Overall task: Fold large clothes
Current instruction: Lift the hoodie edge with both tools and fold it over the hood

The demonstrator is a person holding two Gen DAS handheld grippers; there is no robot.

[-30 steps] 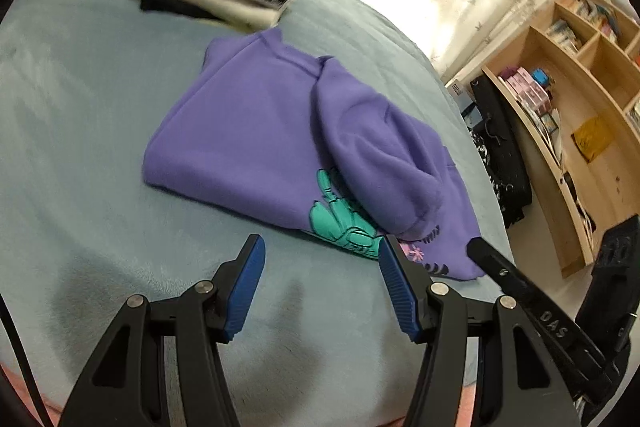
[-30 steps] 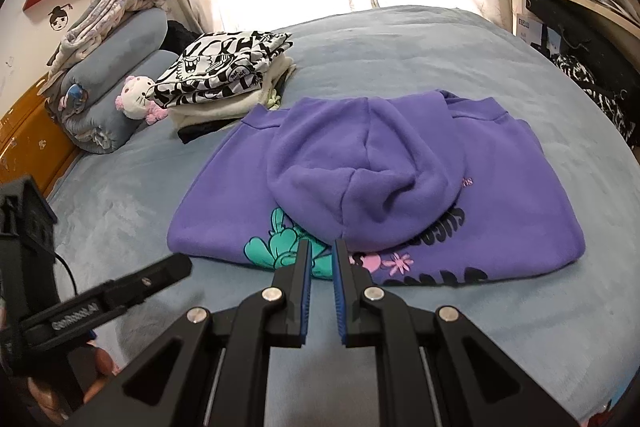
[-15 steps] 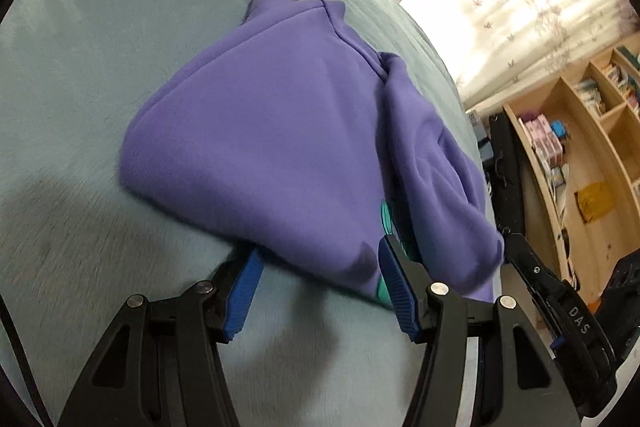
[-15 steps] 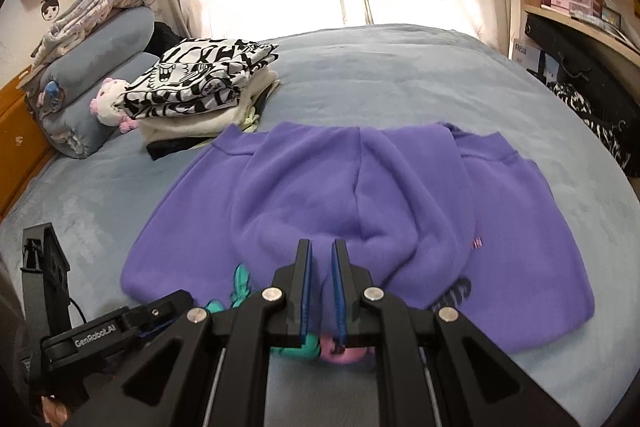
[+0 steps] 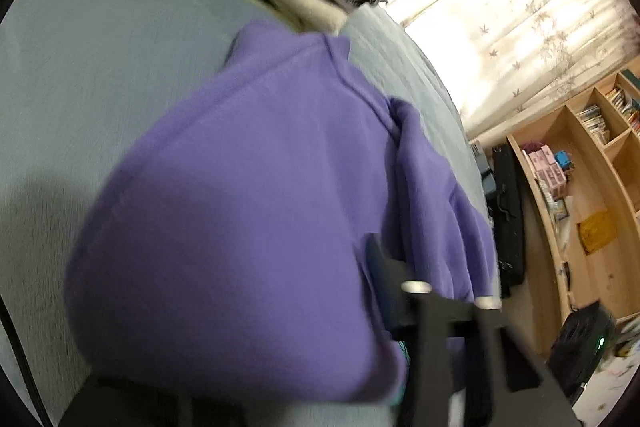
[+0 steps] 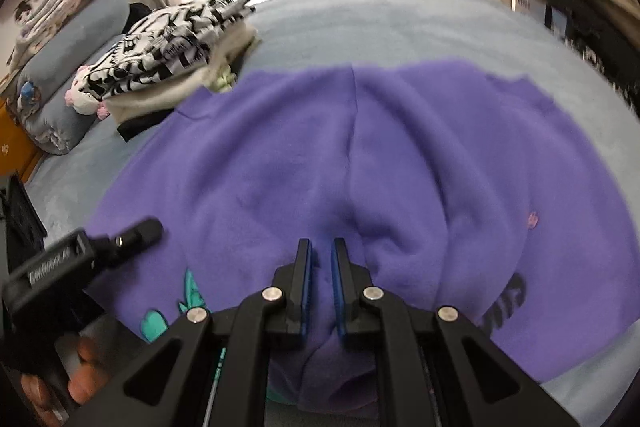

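Note:
A purple hoodie (image 6: 400, 155) lies partly folded on the grey-blue bed (image 6: 400, 23), hood on top, teal and black print at its near edge. My right gripper (image 6: 322, 259) is over the hood with its jaws nearly closed and a narrow gap between them; fabric bunches under them. In the left wrist view the hoodie (image 5: 248, 211) fills the frame and covers my left finger; only the right finger (image 5: 380, 279) shows, so the left gripper's state is unclear. The left gripper also shows in the right wrist view (image 6: 136, 235) at the hoodie's left edge.
A stack of folded clothes (image 6: 176, 43) with a black-and-white top sits at the back left, beside a plush toy (image 6: 84, 95) and rolled bedding (image 6: 68, 39). Wooden shelves (image 5: 592, 179) and a black bag (image 5: 508, 211) stand right of the bed. Curtains (image 5: 520, 7) hang behind.
Both grippers moved forward onto the hoodie. The purple fabric now drapes over my left gripper's left finger. The right gripper advanced over the hood; its jaws stay nearly closed.

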